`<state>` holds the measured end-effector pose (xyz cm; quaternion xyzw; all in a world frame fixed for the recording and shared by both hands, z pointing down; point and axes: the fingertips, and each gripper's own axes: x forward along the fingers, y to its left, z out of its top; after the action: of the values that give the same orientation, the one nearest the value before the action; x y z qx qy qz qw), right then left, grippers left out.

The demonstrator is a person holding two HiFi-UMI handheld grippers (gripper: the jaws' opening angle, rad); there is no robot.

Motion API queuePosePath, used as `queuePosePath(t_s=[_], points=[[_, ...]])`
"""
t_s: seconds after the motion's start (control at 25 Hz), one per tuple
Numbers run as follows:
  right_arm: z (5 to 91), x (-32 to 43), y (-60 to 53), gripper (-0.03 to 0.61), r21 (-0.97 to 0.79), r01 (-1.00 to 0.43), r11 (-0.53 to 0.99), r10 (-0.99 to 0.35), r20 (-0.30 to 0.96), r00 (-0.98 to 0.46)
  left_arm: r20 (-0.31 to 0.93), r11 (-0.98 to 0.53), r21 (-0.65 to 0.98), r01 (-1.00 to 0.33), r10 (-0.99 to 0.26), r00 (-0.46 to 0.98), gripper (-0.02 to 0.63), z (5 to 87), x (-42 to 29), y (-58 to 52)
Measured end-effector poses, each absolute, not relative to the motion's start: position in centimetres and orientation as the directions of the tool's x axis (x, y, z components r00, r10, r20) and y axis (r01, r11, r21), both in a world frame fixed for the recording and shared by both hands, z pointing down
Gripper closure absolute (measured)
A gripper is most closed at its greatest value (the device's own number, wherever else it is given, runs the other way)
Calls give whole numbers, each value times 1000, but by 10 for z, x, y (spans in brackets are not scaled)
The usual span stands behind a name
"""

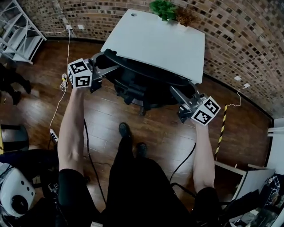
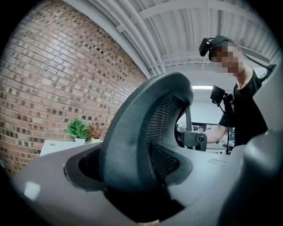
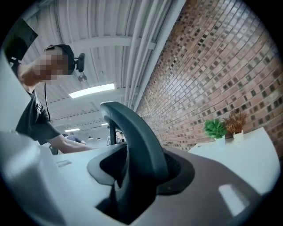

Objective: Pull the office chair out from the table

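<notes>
At the near edge of the tabletop [image 1: 155,42], my left hand-held gripper [image 1: 103,67] is clamped on the office chair [image 1: 148,80] back, my right hand-held gripper [image 1: 178,94] straddling it, jaws apart.

an office-style workspace in an industrial loft: brick wall [image 1: 239,40] across the top of the frame, wood plank floor [image 1: 111,119], white surface [image 1: 155,40] with potted plants [image 1: 163,9], office chair [image 1: 142,84] beneath it, ribbed metal ceiling [image 3: 110,31] with strip light [image 3: 91,91].
</notes>
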<state>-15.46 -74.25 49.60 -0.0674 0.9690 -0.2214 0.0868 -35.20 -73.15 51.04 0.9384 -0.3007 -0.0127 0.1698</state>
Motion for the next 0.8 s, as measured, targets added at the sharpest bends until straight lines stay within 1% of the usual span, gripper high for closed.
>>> queuePosePath(t_s=[0.12,0.32,0.56,0.8], points=[[502,-144,-713,399,-446,-89,891,-168,-141,-976,73,-758,317,-569,-579,812,494,521,-342,-706],[512,-131,-671,399,-418,-115,901,-191,-144,-971,49,-779,303,-548,-562,826,495,533,-329,-669],[478,-118,-607,399,-355,-200,913,-263,-137,-955,27,-807,284,-518,-534,845,502,492,-318,-602],[502,-138,-528,407,-330,-276,903,-327,-113,-938,-6,-837,267,-478,-497,868,512,499,-341,-517]])
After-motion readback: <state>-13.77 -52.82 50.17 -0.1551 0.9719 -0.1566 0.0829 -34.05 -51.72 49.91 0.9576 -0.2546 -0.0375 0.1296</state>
